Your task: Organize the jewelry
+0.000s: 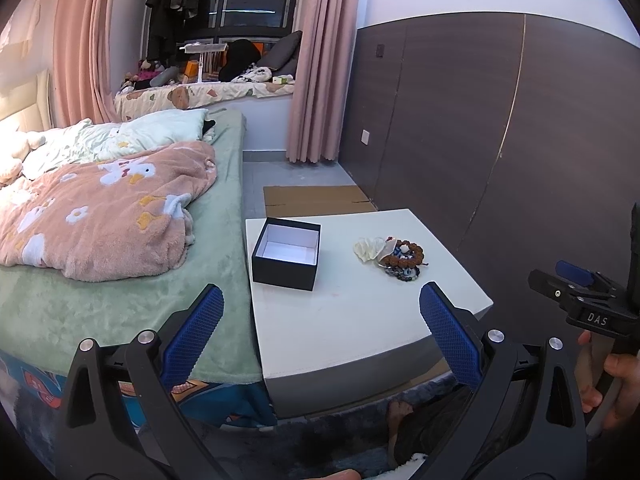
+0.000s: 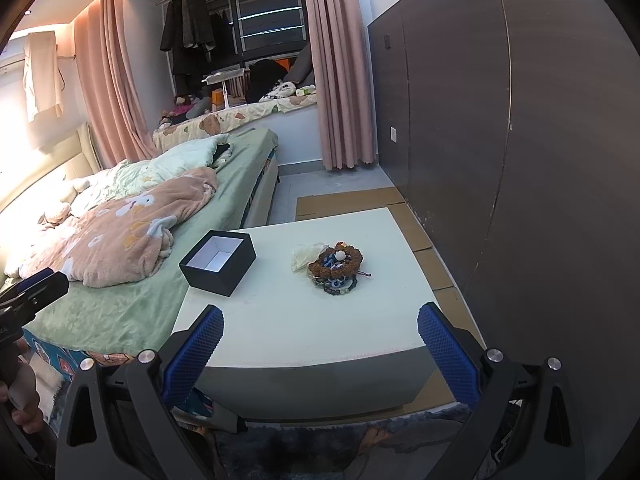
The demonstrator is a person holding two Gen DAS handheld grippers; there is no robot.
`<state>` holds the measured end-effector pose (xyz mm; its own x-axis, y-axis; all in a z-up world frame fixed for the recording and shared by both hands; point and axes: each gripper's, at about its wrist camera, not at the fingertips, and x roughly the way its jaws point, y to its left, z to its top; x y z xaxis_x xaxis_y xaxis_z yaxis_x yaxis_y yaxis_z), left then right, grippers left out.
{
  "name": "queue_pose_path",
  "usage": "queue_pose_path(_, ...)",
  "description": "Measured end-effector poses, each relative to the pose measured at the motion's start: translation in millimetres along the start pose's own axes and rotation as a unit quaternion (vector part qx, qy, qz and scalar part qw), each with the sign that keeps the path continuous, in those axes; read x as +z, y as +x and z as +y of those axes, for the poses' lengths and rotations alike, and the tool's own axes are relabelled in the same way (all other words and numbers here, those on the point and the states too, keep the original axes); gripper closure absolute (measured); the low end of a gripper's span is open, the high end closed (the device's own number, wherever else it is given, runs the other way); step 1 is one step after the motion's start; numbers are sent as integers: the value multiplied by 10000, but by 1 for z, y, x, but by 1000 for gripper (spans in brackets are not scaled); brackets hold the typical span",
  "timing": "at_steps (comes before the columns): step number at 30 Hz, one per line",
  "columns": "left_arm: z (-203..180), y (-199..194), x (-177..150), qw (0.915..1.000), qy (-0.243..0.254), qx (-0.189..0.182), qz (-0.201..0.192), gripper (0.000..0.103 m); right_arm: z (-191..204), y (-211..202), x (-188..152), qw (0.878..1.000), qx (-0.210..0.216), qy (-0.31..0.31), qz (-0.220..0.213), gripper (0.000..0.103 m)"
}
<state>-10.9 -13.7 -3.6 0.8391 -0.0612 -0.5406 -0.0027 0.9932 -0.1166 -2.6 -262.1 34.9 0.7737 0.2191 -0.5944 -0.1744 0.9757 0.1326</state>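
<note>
right wrist view: one empty box [image 2: 218,263], one bracelet pile [image 2: 338,268], both grippers [image 2: 320,340] [image 1: 320,320] spread apart.

Black box [image 1: 286,254] with white lining, lid off, upright on the white table [image 1: 340,320] — ahead of the left jaw. Heap of bead bracelets [image 2: 335,268] — brown wooden ring on top, darker blue and green beads beneath — lying flat ahead between the jaws, touching a crumpled pale pouch [image 2: 306,257].

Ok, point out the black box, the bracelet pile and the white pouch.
black box [image 1: 285,274], left wrist view, front outer wall.
bracelet pile [image 2: 335,266], right wrist view, brown bead ring on top.
white pouch [image 1: 368,249], left wrist view, crumpled middle.
</note>
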Motion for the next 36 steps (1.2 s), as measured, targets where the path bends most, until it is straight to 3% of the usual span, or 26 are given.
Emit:
queue_pose_path(25,19,-6,4,9999,-115,93,-59,5,11,7,1,9999,72,-73,51,8)
queue_pose_path(36,18,30,20,9998,-142,-4,169,5,0,28,10,9997,76,53,207,8)
